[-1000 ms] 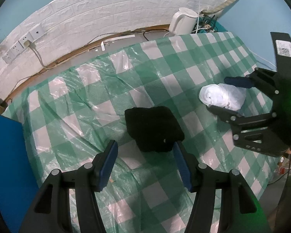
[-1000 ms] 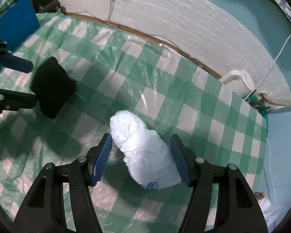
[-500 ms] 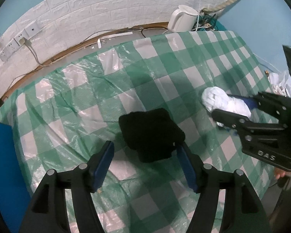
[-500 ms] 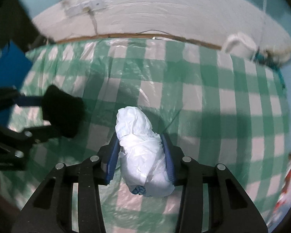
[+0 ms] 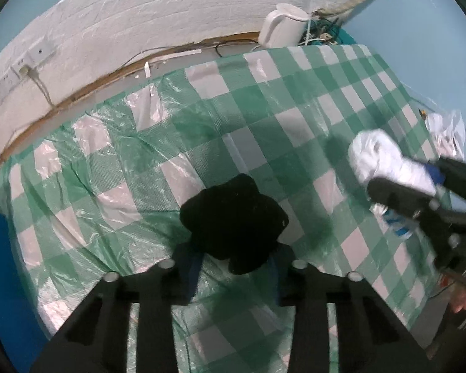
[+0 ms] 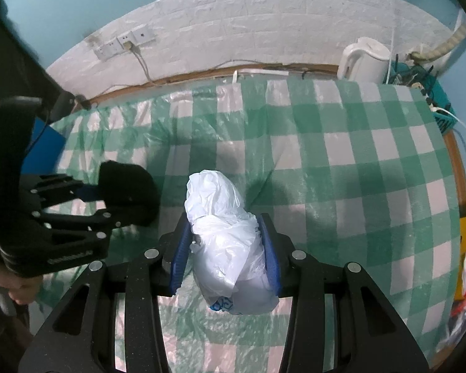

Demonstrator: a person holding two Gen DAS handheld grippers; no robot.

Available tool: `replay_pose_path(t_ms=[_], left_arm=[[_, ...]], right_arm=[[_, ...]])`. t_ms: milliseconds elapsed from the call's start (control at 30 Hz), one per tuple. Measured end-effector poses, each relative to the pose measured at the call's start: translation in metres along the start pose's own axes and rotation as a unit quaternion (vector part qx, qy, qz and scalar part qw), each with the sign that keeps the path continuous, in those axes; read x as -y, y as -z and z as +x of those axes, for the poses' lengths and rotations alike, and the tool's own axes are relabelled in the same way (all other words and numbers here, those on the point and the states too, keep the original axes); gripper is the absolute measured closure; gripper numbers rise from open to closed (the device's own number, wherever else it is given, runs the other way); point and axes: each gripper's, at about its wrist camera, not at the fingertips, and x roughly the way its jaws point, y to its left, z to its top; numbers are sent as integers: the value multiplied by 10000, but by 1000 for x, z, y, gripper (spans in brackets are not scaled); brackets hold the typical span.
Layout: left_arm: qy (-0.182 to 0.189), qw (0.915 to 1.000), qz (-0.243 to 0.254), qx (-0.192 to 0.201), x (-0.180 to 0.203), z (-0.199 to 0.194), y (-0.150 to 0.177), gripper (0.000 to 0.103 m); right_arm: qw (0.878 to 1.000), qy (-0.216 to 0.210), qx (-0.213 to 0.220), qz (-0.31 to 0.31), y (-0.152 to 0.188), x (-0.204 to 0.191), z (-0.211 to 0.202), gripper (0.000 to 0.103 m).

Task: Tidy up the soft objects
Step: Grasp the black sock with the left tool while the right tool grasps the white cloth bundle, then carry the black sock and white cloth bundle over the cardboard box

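My left gripper [image 5: 234,267] is shut on a black soft cloth bundle [image 5: 233,222] and holds it above the green-and-white checked tablecloth [image 5: 171,143]. My right gripper [image 6: 225,255] is shut on a white plastic bag bundle [image 6: 223,230], lifted off the cloth. The right gripper with the white bundle [image 5: 385,164] also shows at the right in the left wrist view. The left gripper with the black bundle [image 6: 127,186] shows at the left in the right wrist view.
A white kettle [image 6: 365,60] stands at the back right by the brick wall, next to a teal basket of cables [image 6: 419,74]. A wall socket strip [image 6: 124,42] with a cord is behind the table. A blue panel [image 6: 43,149] is at the left edge.
My left gripper has closed on the black bundle and lifted it. My right gripper, shut on the white bundle since half a second ago, has raised it and swung toward the wall.
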Motion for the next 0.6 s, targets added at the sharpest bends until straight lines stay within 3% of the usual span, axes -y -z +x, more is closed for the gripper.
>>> replay_pose_path(t_ms=[600], left_arm=[[40,9975,411,572,1,-71,31,73]], right_arm=[[9989,-187,399,-142,-2,-36,-64,61]])
